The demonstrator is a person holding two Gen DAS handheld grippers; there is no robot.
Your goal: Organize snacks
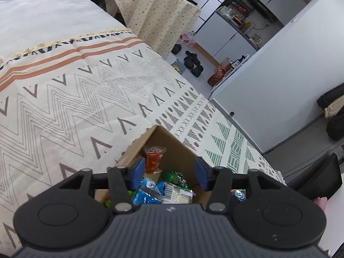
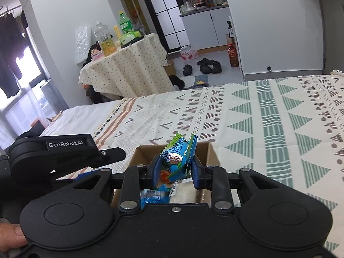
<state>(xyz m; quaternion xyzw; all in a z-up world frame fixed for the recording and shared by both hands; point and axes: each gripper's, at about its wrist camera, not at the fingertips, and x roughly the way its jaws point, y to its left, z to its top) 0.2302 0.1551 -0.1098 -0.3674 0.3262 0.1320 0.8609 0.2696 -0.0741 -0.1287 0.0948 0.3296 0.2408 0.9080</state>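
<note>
An open cardboard box [image 1: 172,146] stands on the patterned blanket and holds several snack packets. Among them are an orange-red packet [image 1: 153,160] leaning on the far wall, a blue packet [image 1: 146,191], a green one [image 1: 174,177] and a white one [image 1: 178,195]. My left gripper [image 1: 171,165] hangs over the box, open, with nothing pressed between its blue pads; the orange-red packet sits just past the left pad. My right gripper [image 2: 176,167] is shut on a blue-green snack packet [image 2: 178,159], held above the same box [image 2: 146,152].
The box sits on a bed with a blanket [image 2: 268,118] of zigzags and green triangles. Beyond the bed stands a small table under a dotted cloth [image 2: 129,68] with bottles on it. Shoes [image 2: 206,65] lie on the floor near a kitchen nook.
</note>
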